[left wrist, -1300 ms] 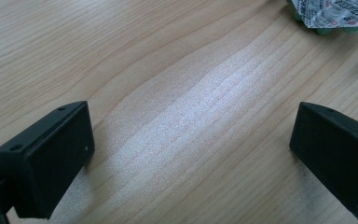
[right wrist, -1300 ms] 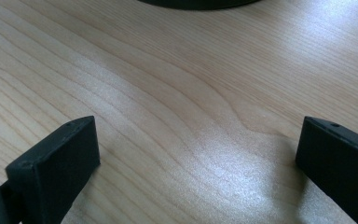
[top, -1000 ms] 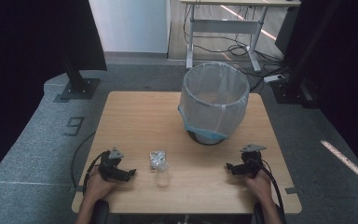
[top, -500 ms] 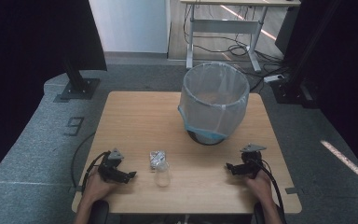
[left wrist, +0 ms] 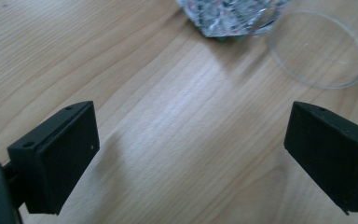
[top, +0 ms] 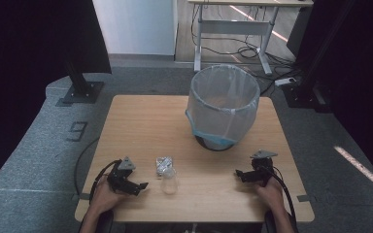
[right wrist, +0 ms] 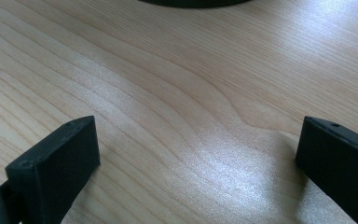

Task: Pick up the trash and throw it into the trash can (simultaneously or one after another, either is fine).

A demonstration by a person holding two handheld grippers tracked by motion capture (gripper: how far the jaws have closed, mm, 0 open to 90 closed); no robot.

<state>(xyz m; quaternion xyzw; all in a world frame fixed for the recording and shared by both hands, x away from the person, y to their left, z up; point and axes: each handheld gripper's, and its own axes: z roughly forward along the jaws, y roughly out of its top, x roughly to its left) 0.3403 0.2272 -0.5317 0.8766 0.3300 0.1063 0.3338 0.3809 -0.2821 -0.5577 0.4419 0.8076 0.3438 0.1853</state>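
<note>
A crumpled silver wrapper (top: 163, 164) (left wrist: 228, 18) and a clear plastic cup (top: 169, 183) lie together near the front of the wooden table (top: 141, 126). The cup's round rim (left wrist: 321, 51) shows in the left gripper view. My left gripper (top: 141, 185) (left wrist: 191, 154) sits just left of them, pointing at them. Its jaws stand wide, have just been closing a little, and have only bare wood between them. My right gripper (top: 238, 174) (right wrist: 198, 163) rests open at the front right over bare wood, pointing left.
A round bin (top: 223, 104) lined with a pale plastic bag stands at the back right of the table; its dark base (right wrist: 191, 2) shows in the right gripper view. Black stands and a desk frame are on the floor beyond.
My left hand has shifted slightly toward the wrapper and cup. The right hand has stayed put.
</note>
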